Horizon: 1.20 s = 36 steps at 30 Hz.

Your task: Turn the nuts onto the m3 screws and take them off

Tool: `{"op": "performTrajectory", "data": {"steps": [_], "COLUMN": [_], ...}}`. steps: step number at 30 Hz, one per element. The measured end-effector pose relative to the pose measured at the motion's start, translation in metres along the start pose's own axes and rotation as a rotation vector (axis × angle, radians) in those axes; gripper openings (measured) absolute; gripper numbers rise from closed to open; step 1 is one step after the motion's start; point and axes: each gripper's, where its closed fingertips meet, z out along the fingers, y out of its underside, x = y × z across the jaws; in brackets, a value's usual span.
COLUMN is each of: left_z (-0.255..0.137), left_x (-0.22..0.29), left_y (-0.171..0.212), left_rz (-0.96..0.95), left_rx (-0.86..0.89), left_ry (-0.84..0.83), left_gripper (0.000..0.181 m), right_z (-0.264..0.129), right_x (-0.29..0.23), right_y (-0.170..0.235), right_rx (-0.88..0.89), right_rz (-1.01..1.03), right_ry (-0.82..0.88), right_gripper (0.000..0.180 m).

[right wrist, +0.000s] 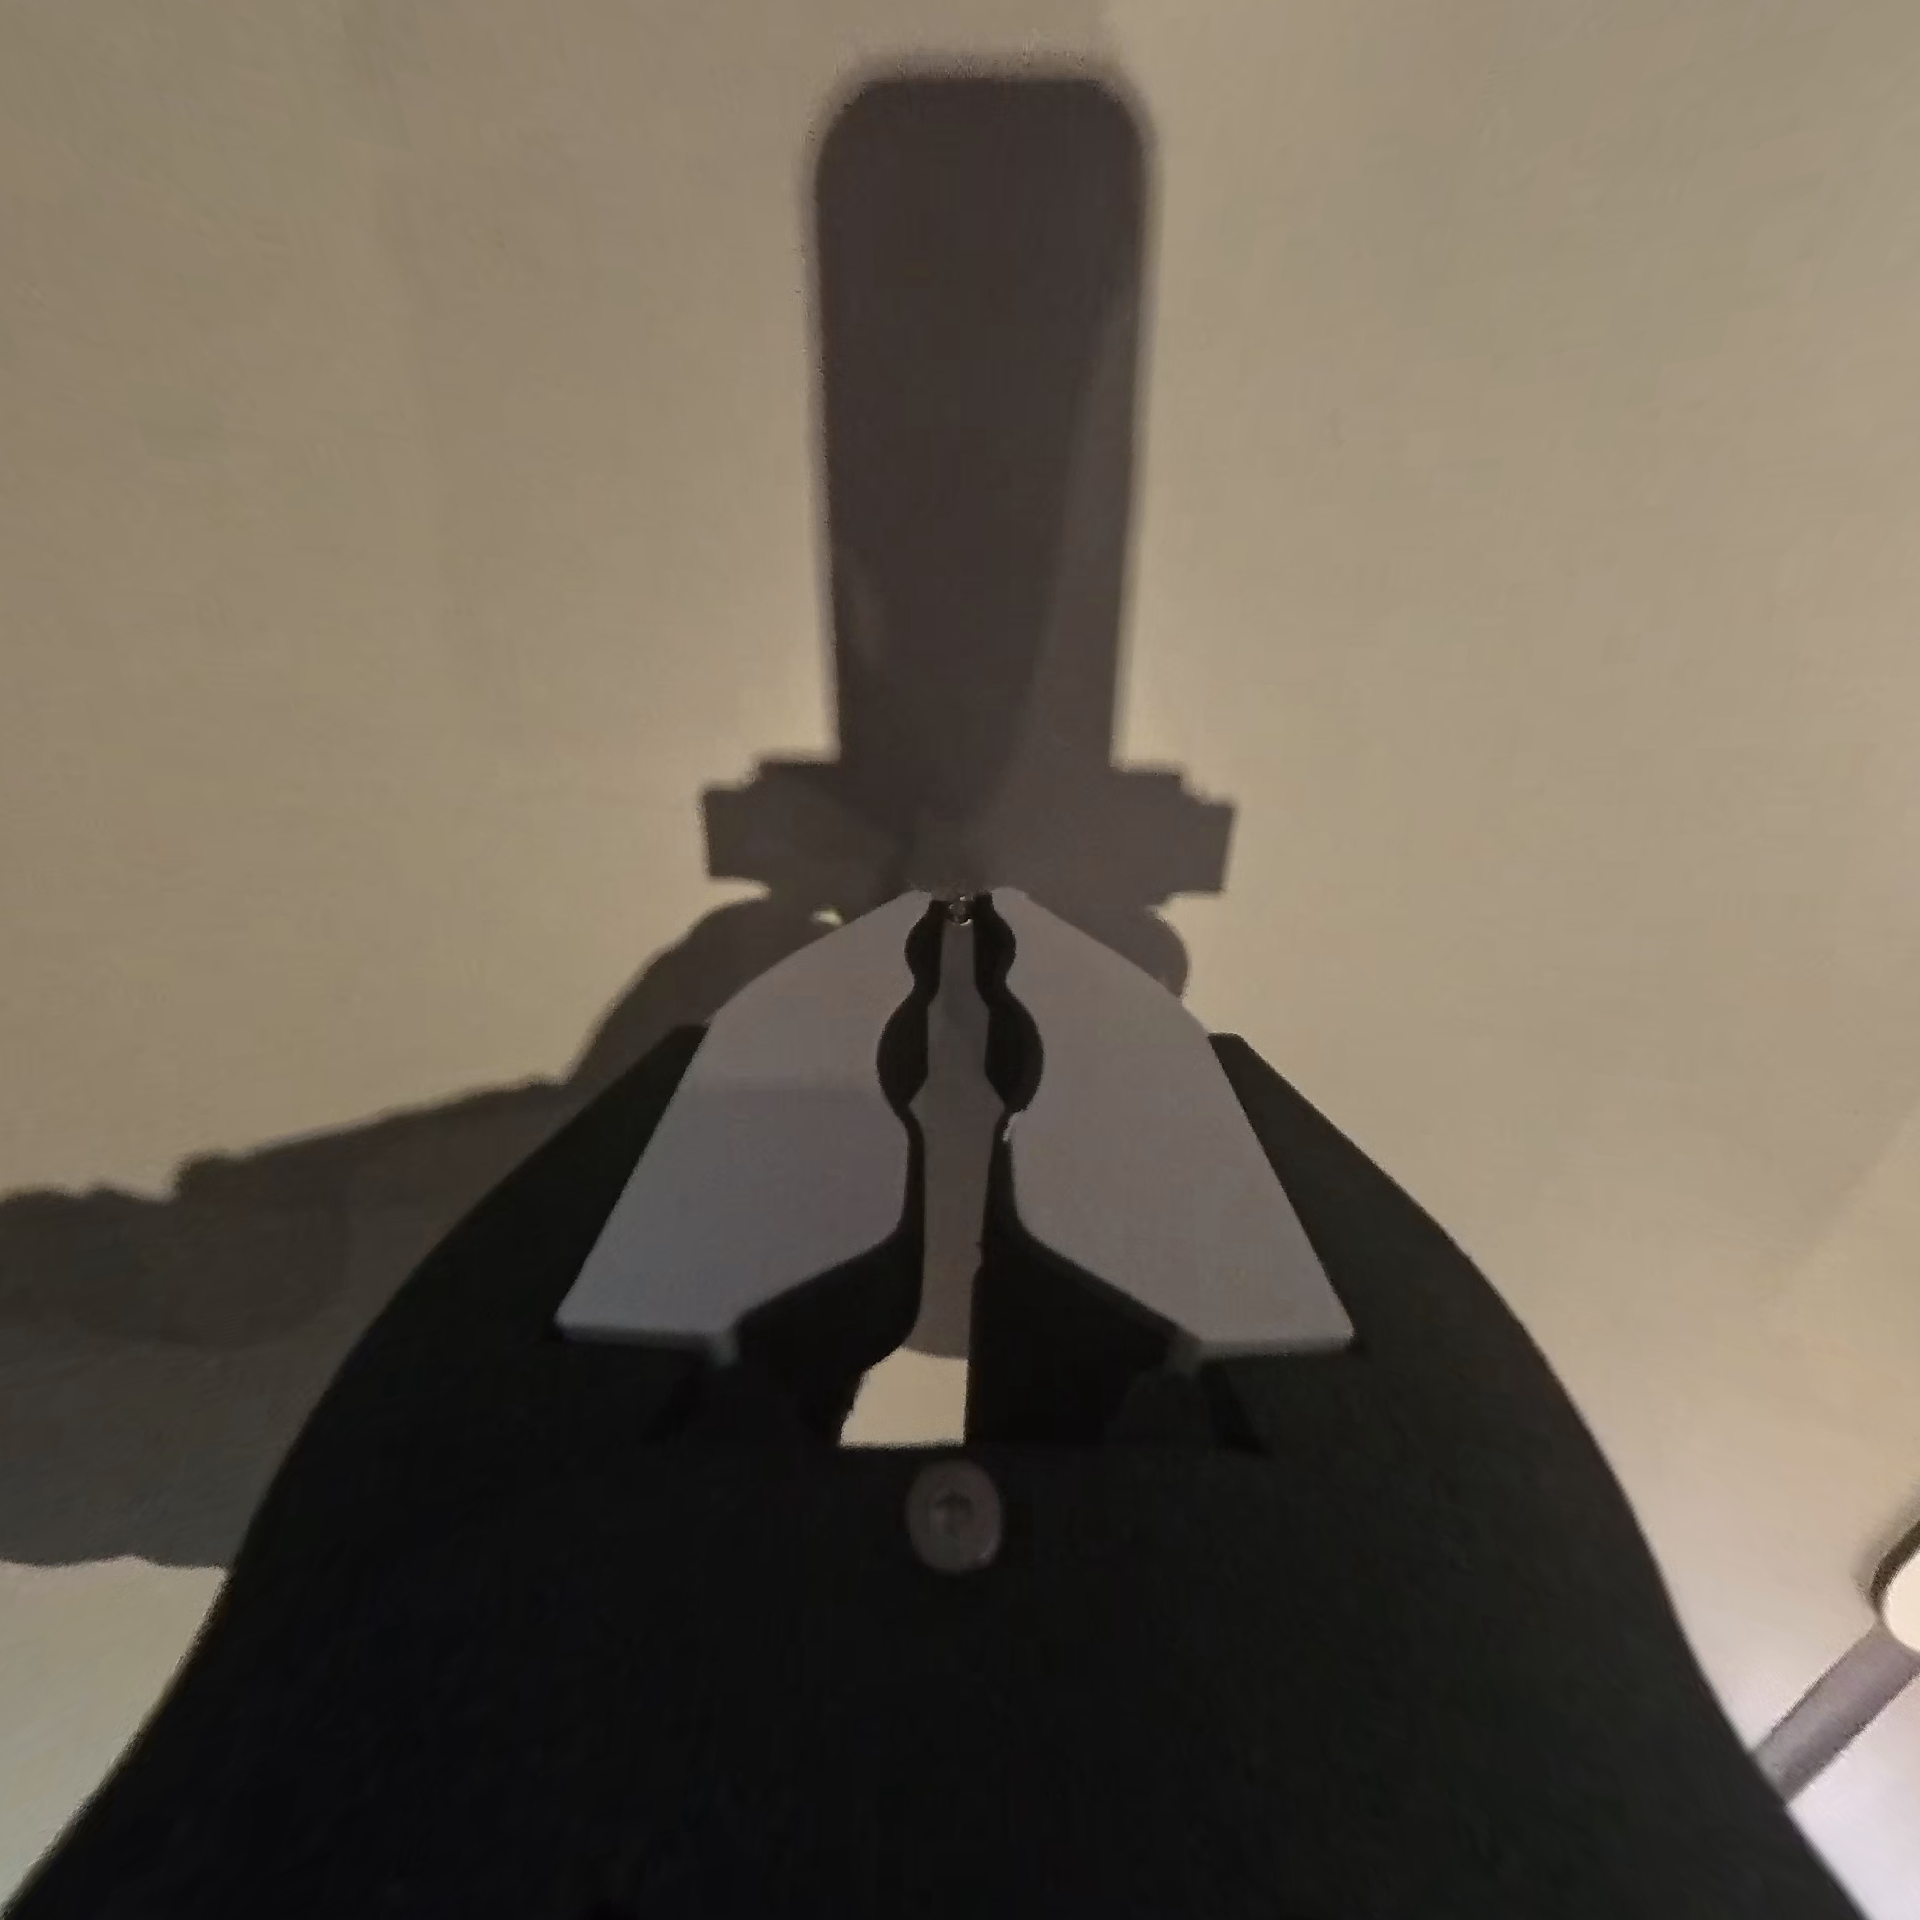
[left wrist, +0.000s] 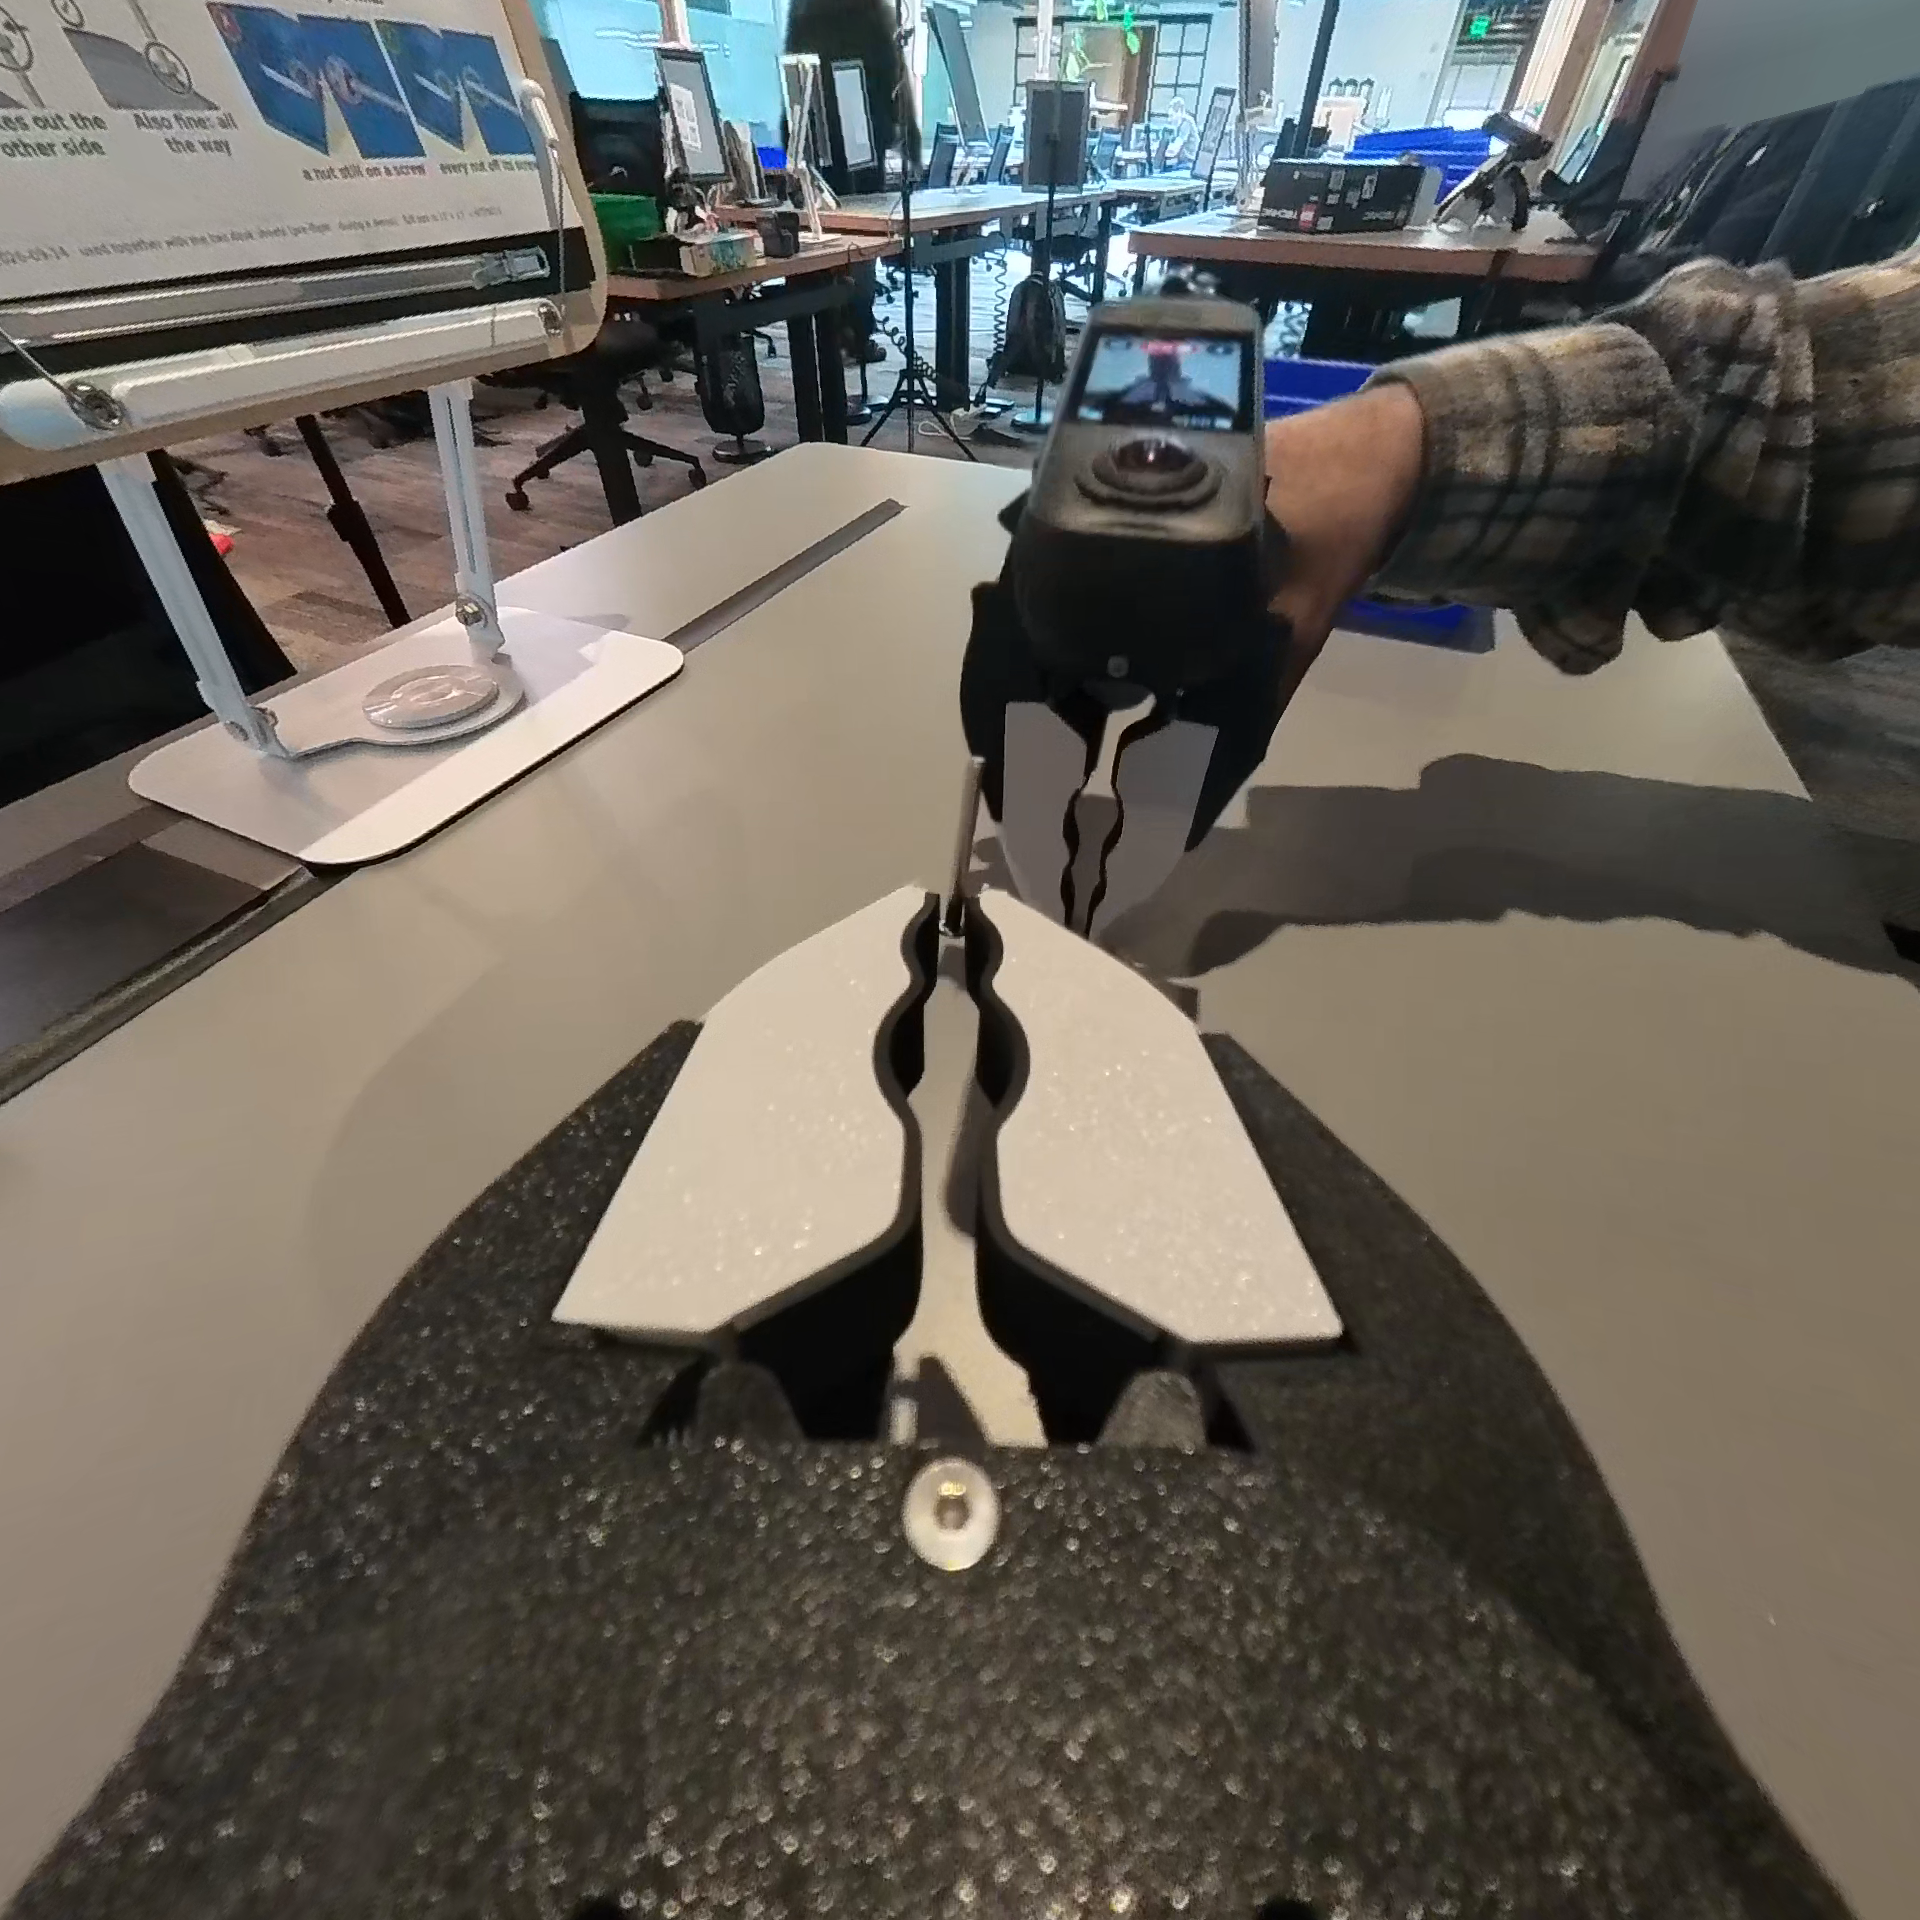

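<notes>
In the left wrist view my left gripper (left wrist: 951, 925) is shut on the head end of a thin metal m3 screw (left wrist: 970, 821). The shaft sticks up from the fingertips, above the grey table (left wrist: 416, 1039). The right gripper (left wrist: 1083, 914) points down just right of the screw, with its tips at the table top. In the right wrist view the right gripper (right wrist: 958, 914) faces straight down at the table, and its fingers are shut on a tiny shiny nut (right wrist: 958, 912) at the very tips. The nut and the screw are apart.
A white stand base (left wrist: 416, 727) carrying an instruction board (left wrist: 260, 156) stands at the far left of the table. A groove (left wrist: 790, 571) runs along the table behind it. A hand in a plaid sleeve (left wrist: 1662, 468) holds the right gripper. Desks and chairs lie beyond. The left gripper's tips are roughly 15 centimetres from the right gripper's.
</notes>
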Motion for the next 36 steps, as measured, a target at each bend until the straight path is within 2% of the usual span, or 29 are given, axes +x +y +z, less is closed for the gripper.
{"op": "performTrajectory", "data": {"steps": [1, 6, 11, 14, 21, 36], "left_z": [0.0, 0.005, 0.013, 0.015, 0.015, 0.014], "left_x": [0.001, 0.009, 0.026, 0.035, 0.041, 0.042], "left_y": [0.0, 0.001, 0.0, -0.003, -0.008, -0.01], "left_rz": [0.001, 0.015, 0.052, 0.087, 0.105, 0.12], "left_rx": [-0.001, -0.009, -0.019, -0.02, -0.01, -0.016], "left_ry": [0.001, 0.023, 0.055, 0.061, 0.067, 0.057], "left_gripper": [0.004, 0.004, 0.004, 0.004, 0.003, 0.004], "right_z": [-0.004, -0.046, -0.113, -0.135, -0.139, -0.129], "right_x": [0.0, -0.007, -0.015, -0.022, -0.027, -0.02], "right_y": [0.0, -0.013, -0.058, -0.082, -0.107, -0.113], "right_rx": [0.008, 0.085, 0.226, 0.258, 0.247, 0.216], "right_rz": [0.008, 0.015, -0.043, -0.098, -0.182, -0.211], "right_ry": [0.002, 0.03, 0.07, 0.083, 0.13, 0.139], "right_gripper": [0.005, 0.005, 0.005, 0.005, 0.005, 0.005]}}
